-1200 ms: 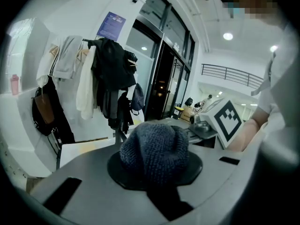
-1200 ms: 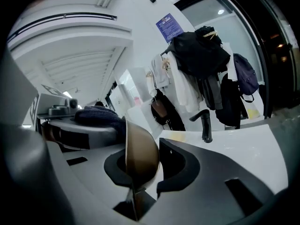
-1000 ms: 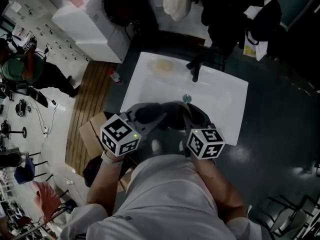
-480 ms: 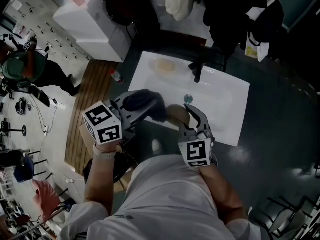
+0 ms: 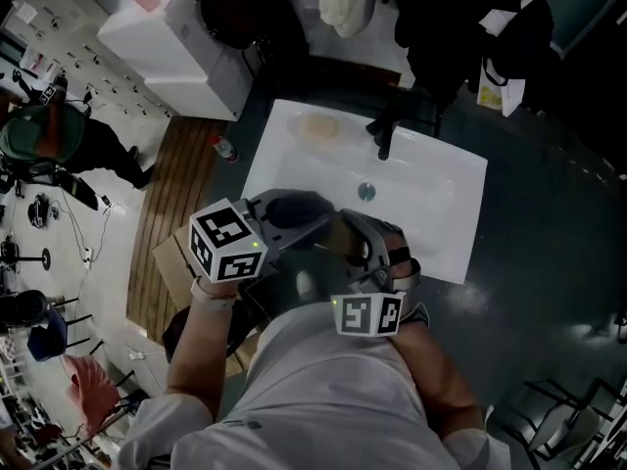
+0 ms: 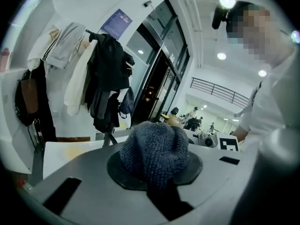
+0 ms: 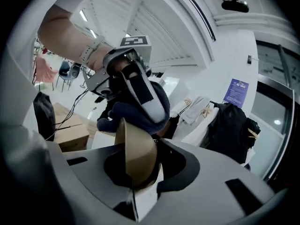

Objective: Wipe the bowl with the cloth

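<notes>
Over the front edge of the white sink (image 5: 441,199), my left gripper (image 5: 300,217) is shut on a bunched dark grey-blue knitted cloth (image 5: 290,208). In the left gripper view the cloth (image 6: 154,150) bulges out between the jaws. My right gripper (image 5: 355,240) is shut on a tan bowl (image 5: 338,233), close to the right of the cloth. The right gripper view shows the bowl (image 7: 134,157) turned on edge in the jaws, gripped by its rim. Just behind it is the cloth (image 7: 123,113); whether they touch I cannot tell.
A black faucet (image 5: 383,141) stands at the back of the sink, with the drain (image 5: 366,192) below it. There is a yellowish patch (image 5: 318,127) at the sink's back left. A bottle (image 5: 226,150) and a cardboard box (image 5: 174,260) are on the floor to the left.
The right gripper has rolled, so its marker cube faces another way and the bowl now stands on edge. The left gripper swung out left with the cloth, then came back beside the bowl.
</notes>
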Tool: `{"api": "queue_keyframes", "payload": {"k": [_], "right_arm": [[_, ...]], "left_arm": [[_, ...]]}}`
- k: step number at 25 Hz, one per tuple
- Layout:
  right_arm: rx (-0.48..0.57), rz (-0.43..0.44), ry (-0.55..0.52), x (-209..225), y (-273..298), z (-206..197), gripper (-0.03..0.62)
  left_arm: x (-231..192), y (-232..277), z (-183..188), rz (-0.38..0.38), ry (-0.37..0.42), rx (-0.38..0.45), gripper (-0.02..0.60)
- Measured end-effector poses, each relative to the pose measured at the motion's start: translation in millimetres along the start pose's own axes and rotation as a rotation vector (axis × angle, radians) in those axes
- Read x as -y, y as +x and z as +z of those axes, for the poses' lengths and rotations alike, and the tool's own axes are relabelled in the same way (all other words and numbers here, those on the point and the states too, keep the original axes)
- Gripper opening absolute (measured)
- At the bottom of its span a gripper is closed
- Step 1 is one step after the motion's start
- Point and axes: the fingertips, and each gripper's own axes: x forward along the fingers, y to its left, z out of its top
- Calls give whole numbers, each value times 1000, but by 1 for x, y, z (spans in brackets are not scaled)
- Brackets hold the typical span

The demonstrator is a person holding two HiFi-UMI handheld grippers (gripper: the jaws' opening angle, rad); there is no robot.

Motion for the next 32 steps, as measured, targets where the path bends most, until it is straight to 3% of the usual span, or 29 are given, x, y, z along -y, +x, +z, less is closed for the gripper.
{"api": "queue_keyframes", "payload": {"k": [5,10,11,14,17,27,32], "right_arm": [[62,-21,48,7,-6,11,81],[172,-45,211,24,-15,23,81],[199,-42,287,29,-17,25,81],[283,-26,651,49,-23,21,81],[391,7,865,70,-25,21,81],[433,163,1425,68,-9,7,81],[418,154,1575,70,-4,-7,81]], "left_arm": [[-19,-7,-1,30,-75,66,74],[-35,-11,-8,64,-120,81,74],[-37,-11,-9,67,-132,84,74],[-36,-8,-19,53,-145,59,74],[-21,5,-32,13,-129,22,74],[26,36,-39,-137,-101,27,74],[29,40,-41,-141,-74,-12,74]]}}
